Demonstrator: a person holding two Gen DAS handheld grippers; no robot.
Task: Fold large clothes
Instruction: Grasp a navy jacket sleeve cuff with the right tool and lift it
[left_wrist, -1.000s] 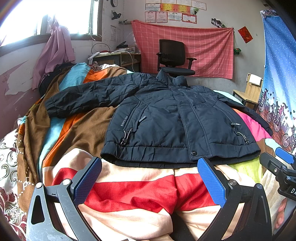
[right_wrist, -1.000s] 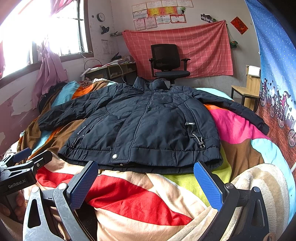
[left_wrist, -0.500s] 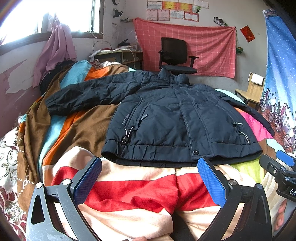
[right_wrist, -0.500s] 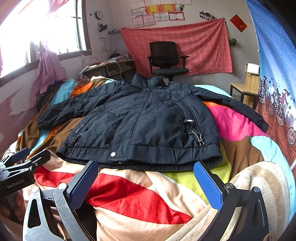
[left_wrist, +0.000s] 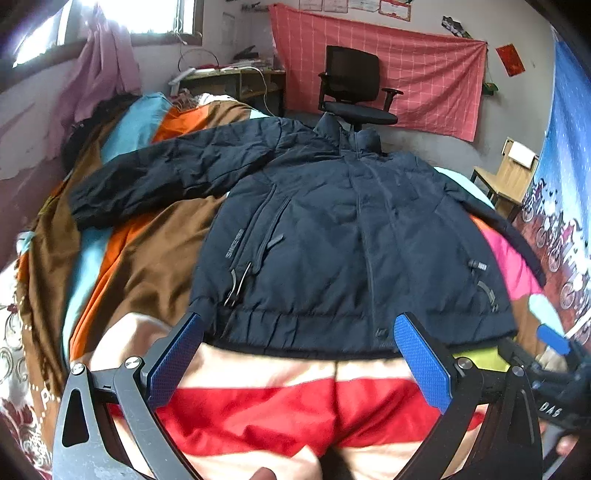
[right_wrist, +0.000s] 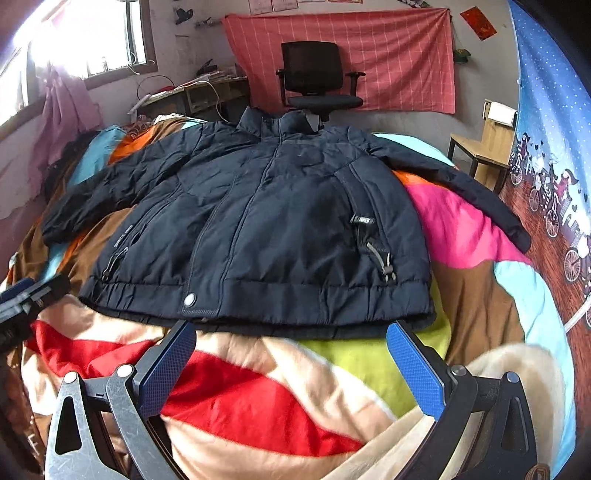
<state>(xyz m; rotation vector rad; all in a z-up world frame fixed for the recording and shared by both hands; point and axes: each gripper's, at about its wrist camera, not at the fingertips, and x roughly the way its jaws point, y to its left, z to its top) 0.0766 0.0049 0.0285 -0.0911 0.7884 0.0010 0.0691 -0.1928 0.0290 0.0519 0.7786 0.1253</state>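
Left wrist view: one dark navy padded jacket (left_wrist: 343, 251) lies flat, front up, on one blanket (left_wrist: 258, 406) of red, cream, brown, orange and blue bands. Two sleeves are spread, one toward 10 o'clock, one toward 3 o'clock. The hem is gathered and ribbed; two cord toggles hang at the pockets. The left gripper (left_wrist: 295, 362) has two fingers with blue textured pads, set wide apart, nothing between them, tips just short of the hem. The right gripper's blue tips show at 4 o'clock.

Right wrist view: the same jacket (right_wrist: 280, 229), one round snap at the hem, collar upright at 12 o'clock. The right gripper (right_wrist: 291, 365) stands with both fingers wide apart, holding nothing, near the hem. One black office chair (right_wrist: 317, 81) stands before one pink checked cloth (right_wrist: 388, 59) on the wall.
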